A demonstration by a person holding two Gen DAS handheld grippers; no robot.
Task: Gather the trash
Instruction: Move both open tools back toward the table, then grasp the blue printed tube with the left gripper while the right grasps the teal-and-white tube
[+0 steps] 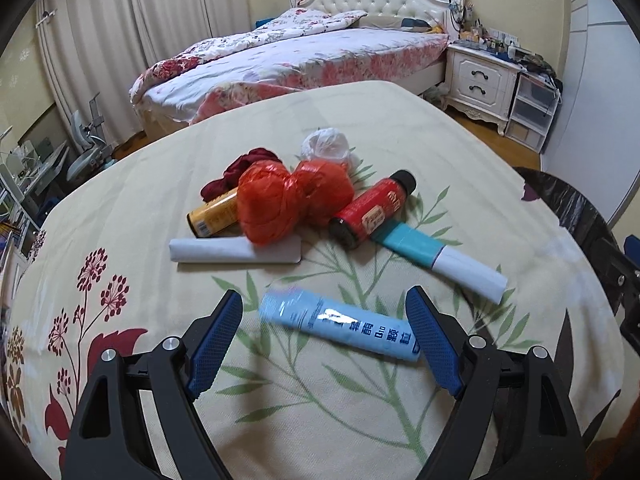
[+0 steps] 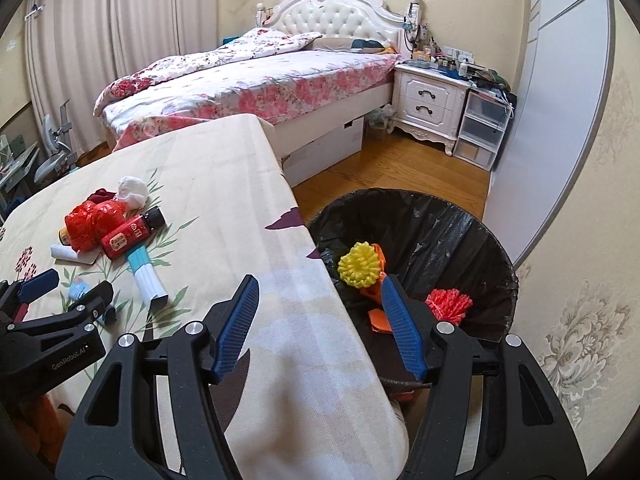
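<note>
A light blue tube (image 1: 340, 326) lies on the flowered table cloth (image 1: 440, 128) between the fingers of my open left gripper (image 1: 326, 310). Beyond it lie a red plastic bag bundle (image 1: 288, 200), a red bottle (image 1: 372, 208), a yellow can (image 1: 212, 216), a white paper roll (image 1: 236, 250), a teal and white tube (image 1: 436, 254) and a white crumpled bag (image 1: 326, 146). My right gripper (image 2: 318, 302) is open and empty over the table's right edge, beside the black-lined trash bin (image 2: 440, 224). The left gripper (image 2: 64, 290) also shows in the right wrist view.
The bin holds a yellow knobbly ball (image 2: 358, 266), a red one (image 2: 448, 304) and orange scraps (image 2: 378, 320). A bed (image 2: 248, 80), a white nightstand (image 2: 432, 100) and plastic drawers (image 2: 482, 130) stand behind on the wood floor (image 2: 400, 172).
</note>
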